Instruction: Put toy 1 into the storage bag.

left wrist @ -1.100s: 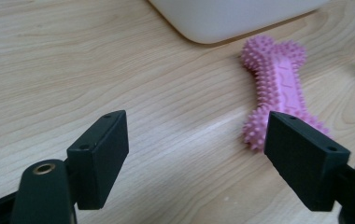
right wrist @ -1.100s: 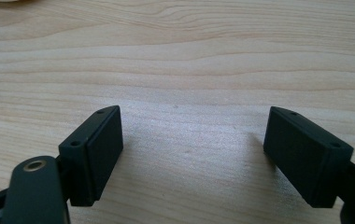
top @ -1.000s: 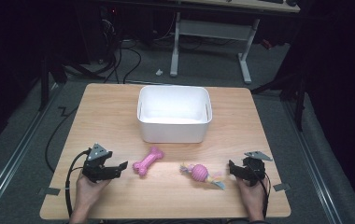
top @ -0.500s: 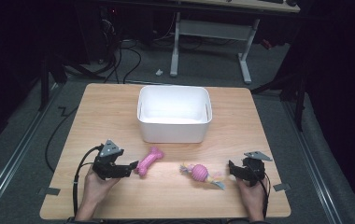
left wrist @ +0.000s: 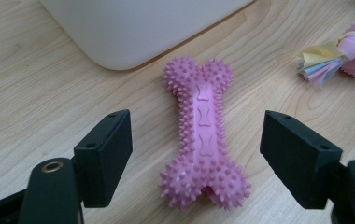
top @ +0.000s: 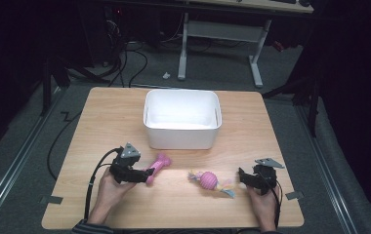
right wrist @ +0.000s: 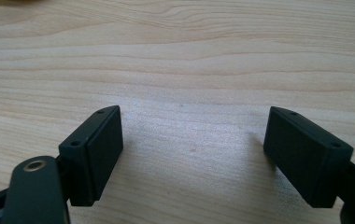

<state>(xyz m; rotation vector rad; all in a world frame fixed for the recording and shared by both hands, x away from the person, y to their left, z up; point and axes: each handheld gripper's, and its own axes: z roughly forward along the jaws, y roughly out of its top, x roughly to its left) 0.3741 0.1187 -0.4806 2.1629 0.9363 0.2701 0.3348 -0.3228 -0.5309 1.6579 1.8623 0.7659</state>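
The spiky pink rubber bone toy lies on the light wooden table just in front of the white rectangular plastic bin, its long axis running straight away between the spread jaws of the left gripper, which flank its near end without touching. The right gripper, jaws likewise released over bare table, sits farther from the bone, beyond the pink ball toy with pastel fabric tails.

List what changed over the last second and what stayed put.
The left gripper moved rightward along the table to the pink spiked bone toy, which now lies between its open jaws, not yet gripped. The right gripper stayed in place, jaws open over bare wood. The bone, the pink ball rope toy and the white bin did not move.
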